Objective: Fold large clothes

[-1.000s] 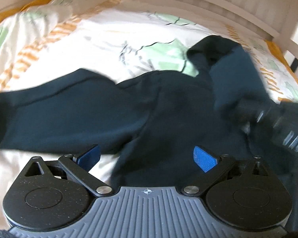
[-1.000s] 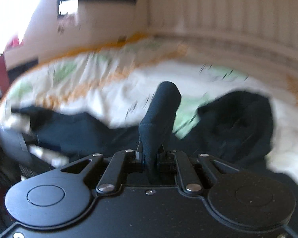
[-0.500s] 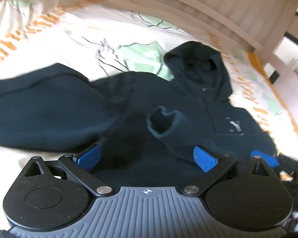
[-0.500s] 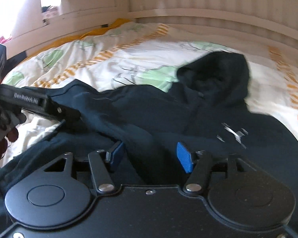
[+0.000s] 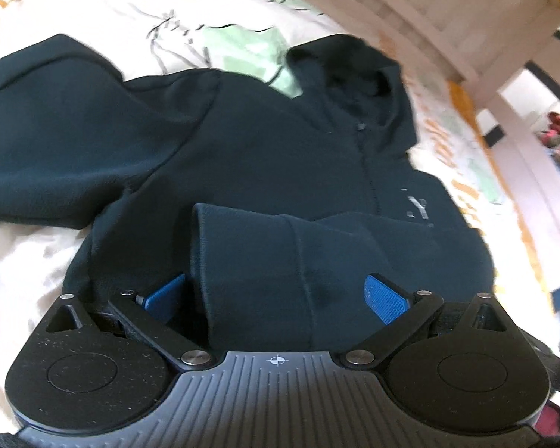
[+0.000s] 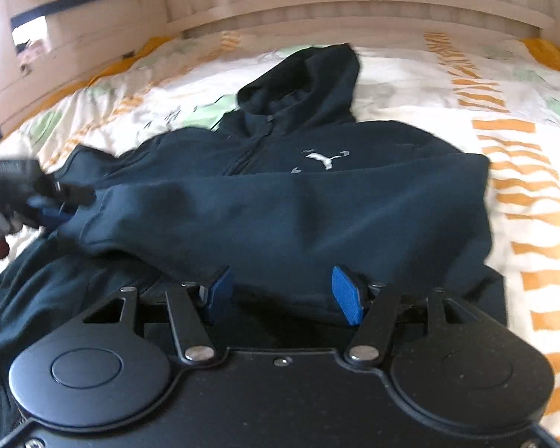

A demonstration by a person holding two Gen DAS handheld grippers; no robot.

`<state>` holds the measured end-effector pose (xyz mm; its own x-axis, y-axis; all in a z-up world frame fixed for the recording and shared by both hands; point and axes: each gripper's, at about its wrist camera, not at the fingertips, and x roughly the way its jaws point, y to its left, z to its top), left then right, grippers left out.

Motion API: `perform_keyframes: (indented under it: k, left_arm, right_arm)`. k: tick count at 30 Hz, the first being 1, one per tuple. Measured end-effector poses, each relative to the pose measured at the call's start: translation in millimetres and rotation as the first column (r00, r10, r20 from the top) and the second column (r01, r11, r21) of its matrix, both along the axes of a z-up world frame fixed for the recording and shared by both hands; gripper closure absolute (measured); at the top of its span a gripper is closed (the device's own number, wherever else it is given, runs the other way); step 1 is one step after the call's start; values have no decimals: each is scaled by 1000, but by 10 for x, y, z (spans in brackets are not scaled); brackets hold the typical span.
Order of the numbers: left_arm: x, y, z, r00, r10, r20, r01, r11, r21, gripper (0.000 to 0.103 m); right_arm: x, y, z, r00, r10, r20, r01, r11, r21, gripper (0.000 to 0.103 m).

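A dark navy zip hoodie [image 5: 272,156] lies front-up on the bed, hood toward the headboard, a white logo on its chest [image 6: 323,159]. One sleeve [image 6: 280,205] is folded across the body, its cuff [image 5: 242,246] toward the left. My left gripper [image 5: 276,293] is open, its blue pads either side of that cuff. My right gripper [image 6: 282,291] is open, low over the folded sleeve near the hem. The other sleeve [image 5: 52,142] lies spread out to the left. The left gripper also shows in the right wrist view [image 6: 50,205].
The bed has a white quilt [image 6: 429,86] with orange and green print. A white slatted headboard [image 6: 354,3] stands behind the hood. A white bed post [image 5: 511,86] rises at the right, and a side rail [image 6: 67,56] runs along the left.
My right gripper has let go of the sleeve and opened; the sleeve now lies across the hoodie's body. Both grippers have moved closer over the hoodie.
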<state>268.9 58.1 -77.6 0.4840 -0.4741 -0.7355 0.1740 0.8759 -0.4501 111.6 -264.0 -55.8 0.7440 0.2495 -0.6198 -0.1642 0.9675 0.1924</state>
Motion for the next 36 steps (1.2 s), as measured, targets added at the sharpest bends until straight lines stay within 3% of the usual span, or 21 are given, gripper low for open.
perform_keyframes:
  k: [6,7,8,9,11,15,20,24,26,27,30,36]
  left_arm:
    - [73,-119,1,1000,28,-3,-27,999,36,5]
    - [88,-134,4,1000,19,4,-19,999,27,26]
    - [97,-158,-1,1000,11,16,-11,1000,20,60]
    - [122,-196,-7,1000,-2,26,1,1000,26,76]
    - [168,-293,33,998,-45,53,42,997,63,85]
    - [158,-535,309,966,-147,214,102,973,207,87]
    - [205,-642,693,924,-187,332,123,971,205,87]
    - [275,-666,724,919,-192,345,123,969,212,87]
    - [310,-639,651,926,-184,329,117,970,214,87]
    - [322,-611,593,932,-179,316,113,970,215,87]
    - [356,-552,389,947,-169,275,104,966,236,87]
    - [378,-421,59,973,-121,195,71,967,246,83]
  right_arm:
    - [-129,-210,-3,996,-84,-7,84,993,86,39]
    - [-145,-236,-9,995,-101,-10,102,991,92,39]
    - [-160,-258,-10,993,-118,-16,119,988,101,39]
    - [-192,-279,-16,990,-138,-22,139,984,115,39]
    - [-239,-328,-37,984,-171,-42,176,971,160,39]
    - [-280,-404,-108,976,-205,-73,216,951,223,39]
    - [-149,-468,-172,963,-257,-74,268,916,298,37]
    - [13,-563,-212,942,-331,-59,329,870,367,37]
    - [-4,-622,-194,898,-440,-23,420,841,339,40]
    - [-26,-685,-199,867,-499,-15,475,815,331,44]
    - [-106,-849,-318,834,-543,-91,530,745,406,59]
    - [-243,-777,-183,874,-479,-79,478,821,312,53]
